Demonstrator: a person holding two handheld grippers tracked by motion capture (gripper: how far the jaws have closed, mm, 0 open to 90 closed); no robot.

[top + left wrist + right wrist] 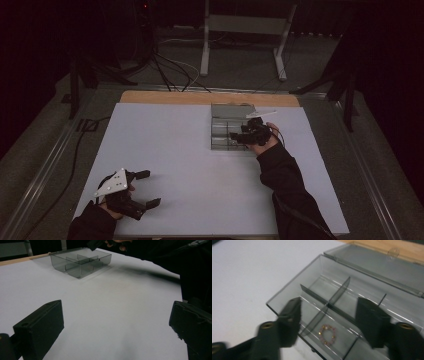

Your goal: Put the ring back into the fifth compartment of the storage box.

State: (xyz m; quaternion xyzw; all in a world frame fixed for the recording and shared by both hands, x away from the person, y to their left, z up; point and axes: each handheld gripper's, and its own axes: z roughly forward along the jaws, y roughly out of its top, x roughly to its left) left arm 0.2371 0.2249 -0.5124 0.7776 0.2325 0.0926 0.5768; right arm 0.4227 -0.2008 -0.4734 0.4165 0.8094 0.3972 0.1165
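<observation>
Right gripper view: looked down between two black jaws of the right gripper [329, 322], parted, nothing clamped between them. Lay directly below the gap: a small bead bracelet [327, 334], pink with gold beads, flat on the floor of one near compartment of the smoky clear organizer box [287, 291]. Divided by thin grey partitions [337, 293] into several cells; lid [382, 267] folded back flat toward the wooden table edge [402, 247]. Bracelet apart from both jaw pads, touching neither.

High view: placed the box [220, 132] on the white table cover [200, 165], right of centre and toward the far edge, with the right gripper [240, 136] held over its right side. Rested the left gripper [145, 189] near the front left corner of the cover, well apart from the box, jaws spread wide and empty.

Left gripper view: confirmed both jaws of the left gripper [117, 325] far apart over bare cover, box [81, 263] far beyond.
</observation>
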